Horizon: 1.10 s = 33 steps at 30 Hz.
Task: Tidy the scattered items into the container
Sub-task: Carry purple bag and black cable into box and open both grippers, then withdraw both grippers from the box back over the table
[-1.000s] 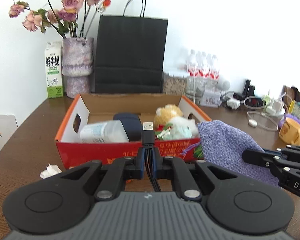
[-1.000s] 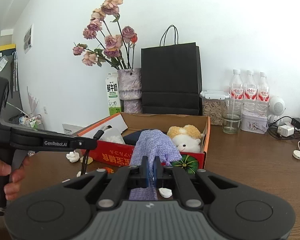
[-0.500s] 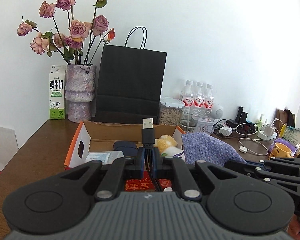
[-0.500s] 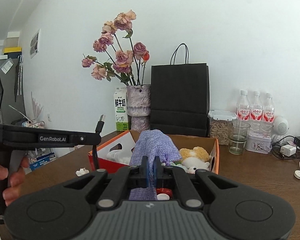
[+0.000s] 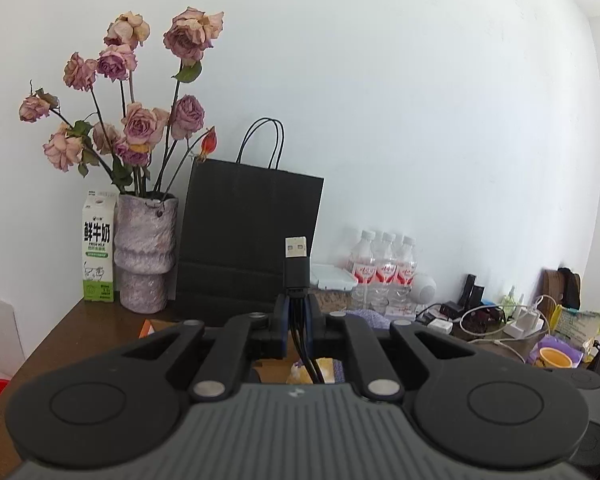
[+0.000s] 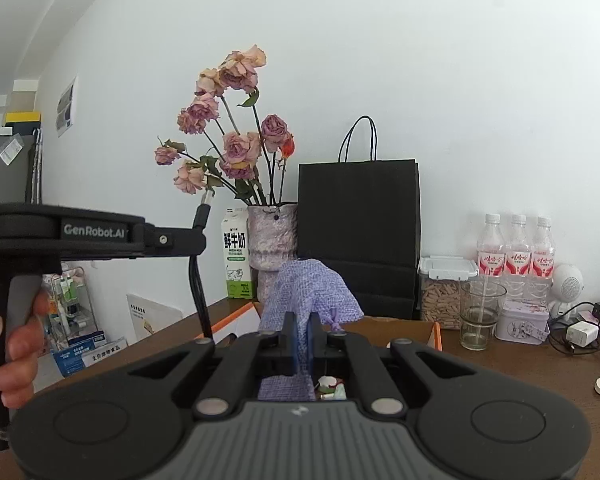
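Observation:
My left gripper (image 5: 297,312) is shut on a black USB cable (image 5: 297,264), whose plug stands upright above the jaws. From the right wrist view the left gripper (image 6: 198,240) hangs at the left, with the cable (image 6: 198,292) dangling below it. My right gripper (image 6: 302,336) is shut on a purple woven pouch (image 6: 308,292), which bunches up above the fingers. The orange cardboard box (image 6: 436,336) lies below and ahead of both grippers, mostly hidden behind them. Only a corner of the box (image 5: 146,326) and a bit of yellow plush (image 5: 306,374) show in the left wrist view.
At the back of the brown table stand a vase of dried roses (image 6: 270,240), a milk carton (image 6: 236,258), a black paper bag (image 6: 358,236), water bottles (image 6: 516,248), a jar (image 6: 444,292) and a glass (image 6: 480,316). Chargers and cables (image 5: 500,320) crowd the right. A hand (image 6: 16,360) holds the left gripper.
Both grippers have risen and tipped upward, carrying the cable and the pouch. The box has sunk to the bottom of both views and is now mostly hidden.

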Available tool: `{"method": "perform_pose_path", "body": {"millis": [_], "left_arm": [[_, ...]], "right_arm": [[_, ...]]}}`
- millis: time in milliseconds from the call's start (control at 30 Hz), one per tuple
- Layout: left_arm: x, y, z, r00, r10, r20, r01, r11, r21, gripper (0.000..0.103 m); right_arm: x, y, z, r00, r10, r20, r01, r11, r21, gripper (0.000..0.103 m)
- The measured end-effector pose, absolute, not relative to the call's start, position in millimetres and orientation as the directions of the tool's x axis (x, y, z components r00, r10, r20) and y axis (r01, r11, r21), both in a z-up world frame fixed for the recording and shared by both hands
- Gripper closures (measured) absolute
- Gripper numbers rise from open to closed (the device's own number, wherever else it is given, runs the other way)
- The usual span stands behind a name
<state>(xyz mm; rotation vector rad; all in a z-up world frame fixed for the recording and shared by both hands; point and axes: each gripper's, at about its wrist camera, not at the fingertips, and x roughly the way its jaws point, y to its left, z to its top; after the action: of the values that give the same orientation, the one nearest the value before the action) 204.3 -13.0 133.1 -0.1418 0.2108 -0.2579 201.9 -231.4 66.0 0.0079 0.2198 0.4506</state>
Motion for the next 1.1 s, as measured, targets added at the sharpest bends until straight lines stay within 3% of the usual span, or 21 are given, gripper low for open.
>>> {"method": "perform_pose_path", "body": {"millis": [167,367,633,800,867,933,967,1000,1033,1100], "left_arm": [[243,-15,137,0.943,-0.283,-0.173,0.246,0.947,-0.207,0.095],[294,-6,113,0.934,-0.288,-0.212,0.231,0.938,-0.257,0.095],[366,19,44,0.883,-0.269,-0.384,0.14,0.933,-0.331,0.099],[388,24,14,0.848,-0.227,-0.479,0.084,0.95,-0.302,0.099],[390,22,10,0.839,-0.216,-0.5,0.076,0.955,-0.285,0.099],[389,18,10,0.836,-0.186,-0.516,0.057,0.965,-0.255,0.086],[386,15,11,0.84,-0.173,-0.515,0.057,0.971,-0.234,0.059],[383,14,13,0.849,-0.164,-0.503,0.057,0.974,-0.221,0.022],[377,11,16,0.864,-0.15,-0.48,0.054,0.977,-0.208,0.009],[366,8,20,0.892,-0.115,-0.436,0.048,0.986,-0.163,0.001]], "right_arm": [[237,-225,72,0.883,0.431,-0.188,-0.426,0.902,0.069,0.1],[287,-210,59,0.874,0.434,-0.219,-0.43,0.9,0.068,0.1],[359,-200,-5,0.825,0.433,-0.364,-0.427,0.899,0.101,0.1],[374,-198,-32,0.806,0.414,-0.423,-0.418,0.904,0.09,0.099],[372,-198,-33,0.807,0.408,-0.427,-0.415,0.906,0.08,0.091],[369,-198,-33,0.818,0.388,-0.424,-0.401,0.914,0.064,0.068],[366,-197,-33,0.825,0.38,-0.419,-0.393,0.918,0.058,0.033],[363,-197,-33,0.832,0.374,-0.409,-0.388,0.92,0.052,0.006],[359,-197,-31,0.84,0.371,-0.397,-0.388,0.921,0.039,0.003],[352,-195,-26,0.841,0.37,-0.394,-0.396,0.918,0.016,0.004]]}}
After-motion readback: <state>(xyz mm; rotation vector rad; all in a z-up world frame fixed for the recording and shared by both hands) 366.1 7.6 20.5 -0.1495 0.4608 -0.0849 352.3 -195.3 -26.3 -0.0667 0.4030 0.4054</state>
